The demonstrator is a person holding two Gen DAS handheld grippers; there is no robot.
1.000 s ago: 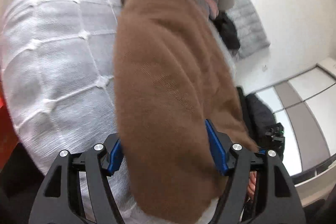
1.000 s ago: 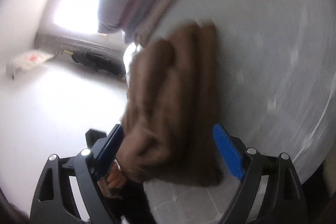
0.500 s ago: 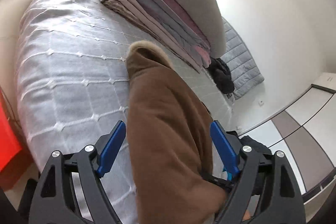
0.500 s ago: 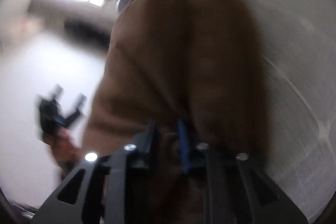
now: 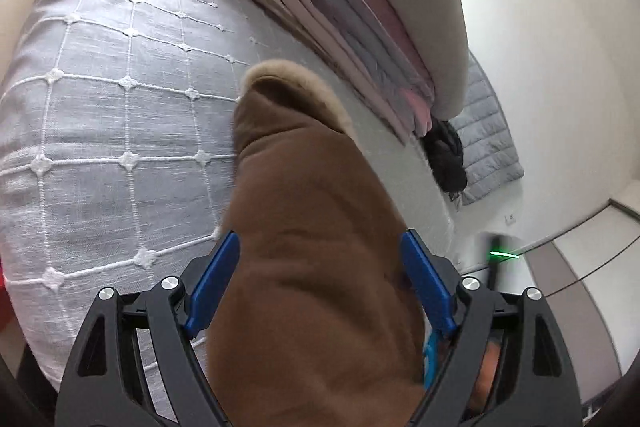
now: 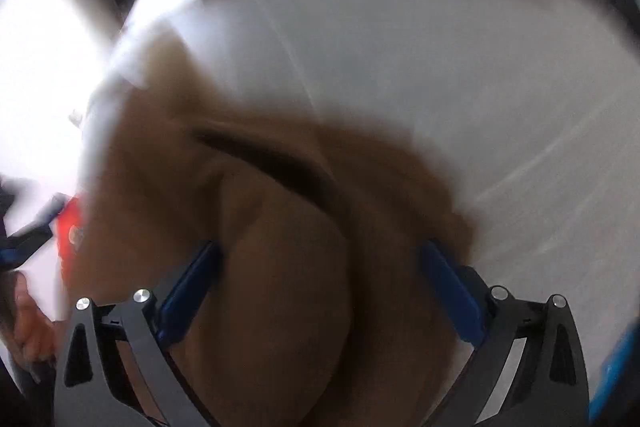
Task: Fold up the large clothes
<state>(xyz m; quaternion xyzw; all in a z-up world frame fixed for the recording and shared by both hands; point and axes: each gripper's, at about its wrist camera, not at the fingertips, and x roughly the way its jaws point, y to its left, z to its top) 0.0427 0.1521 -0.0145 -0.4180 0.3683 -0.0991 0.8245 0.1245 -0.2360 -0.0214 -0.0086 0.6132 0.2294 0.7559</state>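
Brown knit garment (image 5: 320,247) lying folded into a thick bundle on the bed (image 5: 120,115), stretching away from both cameras. Left gripper (image 5: 320,291) standing wide open, its two blue pads flanking the bundle on either side, the cloth bulging up between them; whether pad and fabric are touching, hard to tell. Right gripper (image 6: 320,291) likewise spread wide, two blue pads either side of the same brown garment (image 6: 288,267), that view badly motion-blurred, contact not readable. Showing one garment only, soft and fuzzy, with a paler tan edge rounding its far end. Bedspread grey-white, woven, crossed by a raised white grid with small knots at the crossings. Stack of folded blankets (image 5: 360,7) piling up beyond, several layers in taupe, grey and pink under one large beige cushion.
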